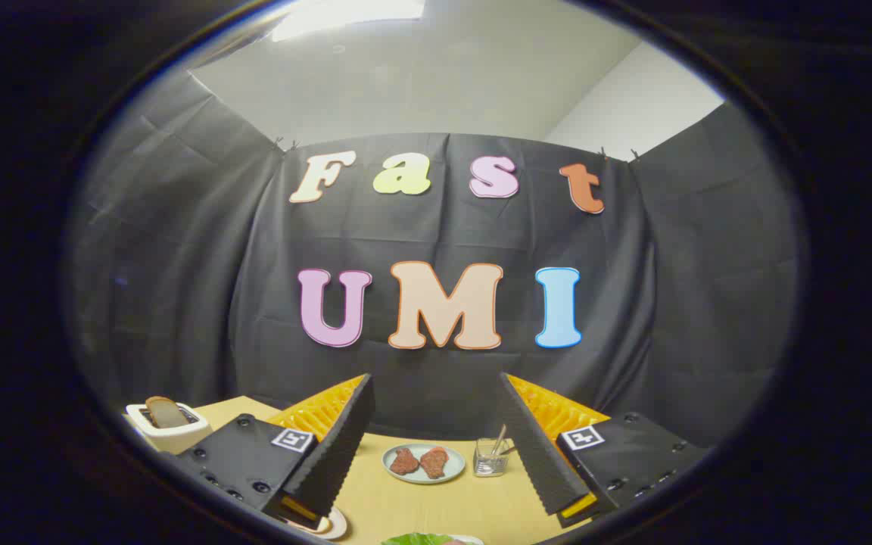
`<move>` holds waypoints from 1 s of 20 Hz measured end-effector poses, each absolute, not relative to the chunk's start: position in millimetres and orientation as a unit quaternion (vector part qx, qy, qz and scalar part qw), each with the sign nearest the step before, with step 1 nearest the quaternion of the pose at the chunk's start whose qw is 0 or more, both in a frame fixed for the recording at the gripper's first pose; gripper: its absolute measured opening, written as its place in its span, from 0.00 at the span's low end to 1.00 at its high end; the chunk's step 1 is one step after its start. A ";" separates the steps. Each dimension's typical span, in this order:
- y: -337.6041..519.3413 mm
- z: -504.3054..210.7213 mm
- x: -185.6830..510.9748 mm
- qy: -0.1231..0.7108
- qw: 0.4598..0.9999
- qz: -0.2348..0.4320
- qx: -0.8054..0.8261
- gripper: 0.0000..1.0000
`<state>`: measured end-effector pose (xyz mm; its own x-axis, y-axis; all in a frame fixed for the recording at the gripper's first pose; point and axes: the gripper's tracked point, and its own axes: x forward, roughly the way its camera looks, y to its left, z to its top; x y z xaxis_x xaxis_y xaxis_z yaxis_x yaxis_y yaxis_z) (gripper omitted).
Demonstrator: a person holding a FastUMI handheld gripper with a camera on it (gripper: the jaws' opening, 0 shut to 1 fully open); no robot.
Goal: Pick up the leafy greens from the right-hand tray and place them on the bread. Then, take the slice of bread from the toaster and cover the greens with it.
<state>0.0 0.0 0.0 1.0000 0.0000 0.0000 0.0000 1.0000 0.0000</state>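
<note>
The tongs (436, 446) stand wide open above the desk (406, 503), the two fingers well apart and nothing held between them. Each finger slopes inward toward its tip, and no object touches either one.

The leafy greens (418, 539) lie low between the fingers, nearer to the camera than the fingertips and partly cut off, so their full shape cannot be told. A pale rim beside them on the right suggests a plate or tray (468, 540) under them, but which it is cannot be told. The greens are apart from both fingers.

A white toaster (167, 431) stands on the desk to the left, beyond the left finger's housing. One browned slice of bread (164, 412) stands upright in its slot, its upper part above the toaster's top. It is well apart from the tongs.

Beyond the fingertips, in the gap between the two fingers, a pale grey-green plate (422, 476) rests on the desk with two reddish-brown pieces of meat (419, 462) side by side on it. Just to the right of that plate, close to the right finger, stands a small clear glass container (490, 459) with a thin utensil leaning in it.

Under the left finger's tip, the edge of a small round plate (332, 524) shows on the desk; what it carries is hidden by the finger.
</note>
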 end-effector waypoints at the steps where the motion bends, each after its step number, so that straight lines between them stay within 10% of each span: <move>1: -1.7 -0.1 -0.6 0.000 1.000 0.000 0.000 1.00; 20: -0.1 -8.4 -2.8 0.010 0.999 0.040 0.003 1.00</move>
<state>-2.8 -0.1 -8.4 0.9965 0.0809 -0.0192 -0.0808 0.9967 0.0058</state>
